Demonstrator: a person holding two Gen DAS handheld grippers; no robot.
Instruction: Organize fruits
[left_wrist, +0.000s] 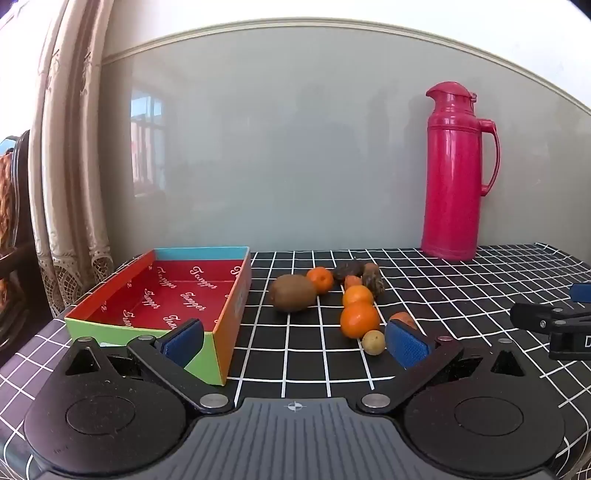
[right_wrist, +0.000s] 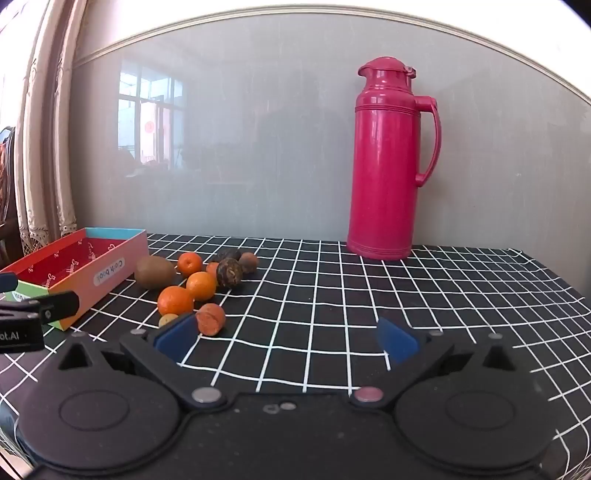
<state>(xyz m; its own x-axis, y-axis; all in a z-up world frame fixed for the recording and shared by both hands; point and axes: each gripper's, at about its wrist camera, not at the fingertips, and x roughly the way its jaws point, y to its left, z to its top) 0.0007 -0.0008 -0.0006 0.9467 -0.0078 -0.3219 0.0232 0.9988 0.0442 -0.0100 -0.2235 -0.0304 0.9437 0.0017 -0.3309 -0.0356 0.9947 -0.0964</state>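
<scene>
A cluster of fruit lies on the checked tablecloth: a brown kiwi (left_wrist: 292, 297), three mandarins (left_wrist: 359, 319), a small yellow-green fruit (left_wrist: 373, 342), dark wrinkled fruits (left_wrist: 349, 271) and small orange pieces. An open coloured box (left_wrist: 162, 295) with a red inside stands left of them, with nothing in it. My left gripper (left_wrist: 294, 341) is open and empty, low over the table in front of the box corner and the fruit. My right gripper (right_wrist: 286, 338) is open and empty, to the right of the fruit; an orange piece (right_wrist: 210, 319) lies by its left finger.
A tall pink thermos jug (left_wrist: 458, 173) stands at the back right against the grey wall panel. A curtain hangs at the left. The table edge runs along the right side (right_wrist: 576, 291). The cloth right of the fruit is bare.
</scene>
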